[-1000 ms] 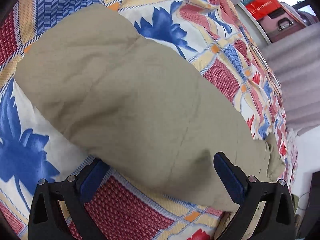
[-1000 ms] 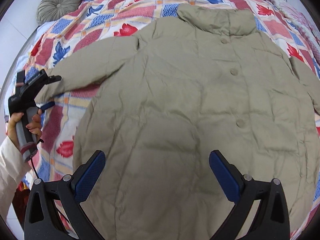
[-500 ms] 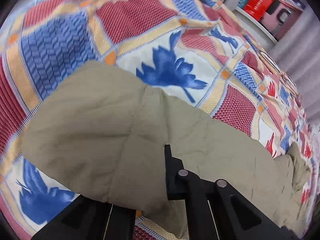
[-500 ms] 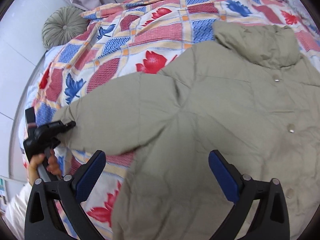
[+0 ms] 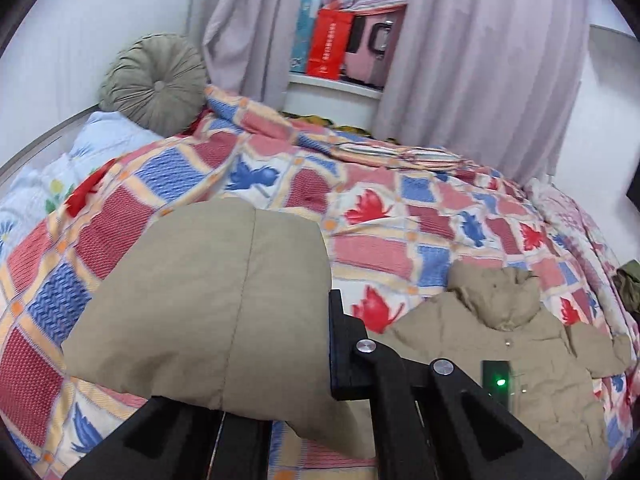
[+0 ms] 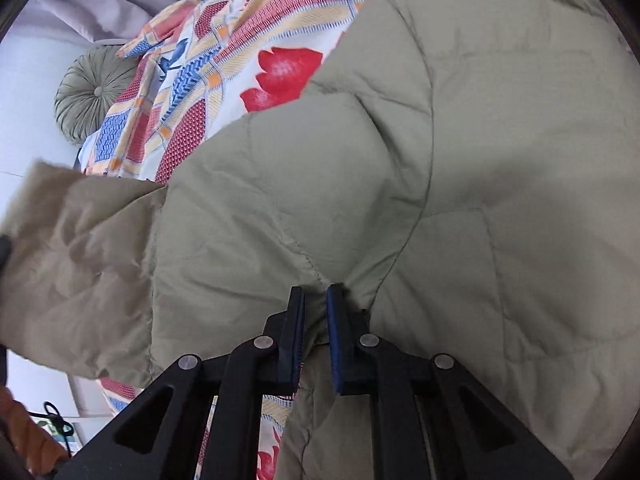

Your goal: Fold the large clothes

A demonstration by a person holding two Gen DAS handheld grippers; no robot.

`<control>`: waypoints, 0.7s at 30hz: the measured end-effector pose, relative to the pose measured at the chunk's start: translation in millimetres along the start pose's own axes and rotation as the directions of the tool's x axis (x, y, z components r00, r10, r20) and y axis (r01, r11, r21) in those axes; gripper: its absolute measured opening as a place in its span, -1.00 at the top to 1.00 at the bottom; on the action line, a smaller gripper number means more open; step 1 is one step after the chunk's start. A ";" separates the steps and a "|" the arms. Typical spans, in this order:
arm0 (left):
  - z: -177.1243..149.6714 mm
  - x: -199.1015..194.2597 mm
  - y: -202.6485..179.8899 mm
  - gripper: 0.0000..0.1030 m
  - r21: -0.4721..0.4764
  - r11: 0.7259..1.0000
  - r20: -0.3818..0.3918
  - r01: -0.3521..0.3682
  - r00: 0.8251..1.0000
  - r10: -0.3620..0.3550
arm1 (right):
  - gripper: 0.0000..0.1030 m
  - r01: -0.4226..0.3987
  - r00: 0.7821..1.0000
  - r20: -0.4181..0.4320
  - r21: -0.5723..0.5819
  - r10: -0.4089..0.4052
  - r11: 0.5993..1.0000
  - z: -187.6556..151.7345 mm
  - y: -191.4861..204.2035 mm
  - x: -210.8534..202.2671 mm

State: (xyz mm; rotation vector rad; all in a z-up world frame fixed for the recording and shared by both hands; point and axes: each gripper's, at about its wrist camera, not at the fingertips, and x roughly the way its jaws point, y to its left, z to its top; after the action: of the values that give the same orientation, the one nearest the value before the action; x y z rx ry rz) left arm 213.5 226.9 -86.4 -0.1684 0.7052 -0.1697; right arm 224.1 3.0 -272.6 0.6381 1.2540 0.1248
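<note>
A khaki padded jacket (image 5: 520,344) lies face up on the patchwork quilt (image 5: 400,220), collar toward the window. My left gripper (image 5: 324,344) is shut on the end of one sleeve (image 5: 208,300) and holds it up above the bed; the sleeve hides one of its fingers. In the right wrist view that raised sleeve (image 6: 80,280) hangs at the left. My right gripper (image 6: 316,320) sits low on the jacket (image 6: 500,160) where the sleeve meets the body. Its jaws are closing with a pinch of fabric between the blue pads.
A round green cushion (image 5: 154,84) and a pale blue pillow (image 5: 80,148) lie at the bed's head. Grey curtains (image 5: 480,80) and a sill with a red bag (image 5: 328,48) stand behind. A dark garment (image 5: 628,288) lies at the bed's right edge.
My left gripper shut on the sleeve end and lifted it, tipping its view up toward the window. My right gripper dropped to the jacket by the armpit and its jaws came together on fabric.
</note>
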 end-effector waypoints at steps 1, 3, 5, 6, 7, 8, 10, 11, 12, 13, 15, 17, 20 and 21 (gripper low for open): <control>3.3 2.3 -15.2 0.87 0.007 0.999 -0.001 0.036 0.999 -0.036 | 0.76 -0.016 1.000 -0.010 0.000 0.016 1.000 0.0 -0.5 -0.5; 7.9 10.1 -55.4 0.87 0.022 0.995 -0.009 0.100 0.995 -0.099 | 0.76 -0.063 0.998 -0.030 0.019 0.064 0.998 0.3 -4.9 -7.9; 8.7 22.0 -94.4 0.87 0.040 0.986 -0.034 0.160 0.987 -0.159 | 0.76 -0.098 0.995 -0.025 0.053 0.100 0.994 -2.3 -14.9 -27.1; 6.6 28.7 -118.4 0.87 0.067 0.980 -0.050 0.189 0.981 -0.186 | 0.76 -0.108 0.994 -0.010 0.069 0.109 0.992 -5.5 -22.4 -40.4; 3.1 35.4 -139.9 0.87 0.098 0.972 -0.071 0.213 0.976 -0.207 | 0.76 -0.113 0.994 0.006 0.085 0.113 0.990 -8.7 -30.9 -54.3; -1.5 42.9 -161.4 0.87 0.131 0.964 -0.090 0.232 0.971 -0.221 | 0.76 -0.110 0.994 0.021 0.097 0.108 0.989 -11.0 -39.6 -67.6; -20.1 61.4 -207.4 0.87 0.201 0.944 -0.142 0.261 0.961 -0.235 | 0.76 -0.080 0.996 0.058 0.104 0.074 0.991 -16.9 -62.0 -100.5; -31.7 71.6 -226.3 0.87 0.221 0.935 -0.175 0.275 0.955 -0.240 | 0.76 -0.051 0.996 0.076 0.099 0.044 0.994 -20.1 -72.2 -115.2; -45.1 81.0 -242.9 0.87 0.231 0.930 -0.210 0.287 0.948 -0.240 | 0.76 -0.014 0.995 0.096 0.094 0.005 0.995 -23.8 -83.8 -131.0; -60.1 94.8 -260.0 0.87 0.234 0.926 -0.254 0.296 0.938 -0.236 | 0.76 0.029 0.992 0.116 0.094 -0.040 0.995 -27.6 -97.0 -147.8; -91.9 121.7 -276.1 0.87 0.248 0.929 -0.322 0.275 0.928 -0.188 | 0.76 0.083 0.985 0.138 0.118 -0.100 0.989 -33.1 -118.7 -173.2; -123.1 149.9 -285.3 0.87 0.257 0.940 -0.399 0.223 0.911 -0.106 | 0.76 0.112 0.981 0.142 0.159 -0.135 0.981 -38.2 -141.9 -192.7; -153.0 166.7 -284.2 0.86 0.232 0.958 -0.453 0.165 0.890 -0.044 | 0.75 0.131 0.979 0.131 0.177 -0.155 0.976 -43.0 -164.4 -206.7; -155.9 164.0 -282.9 0.86 0.227 0.961 -0.443 0.158 0.895 -0.042 | 0.75 0.142 0.978 0.127 0.169 -0.164 0.975 -44.7 -169.9 -208.3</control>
State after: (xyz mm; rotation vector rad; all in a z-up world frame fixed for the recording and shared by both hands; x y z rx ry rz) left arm 206.5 -97.9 -246.7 0.0890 1.1142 -0.4059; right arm 72.2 -208.1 -191.4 0.6731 1.1796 -0.1480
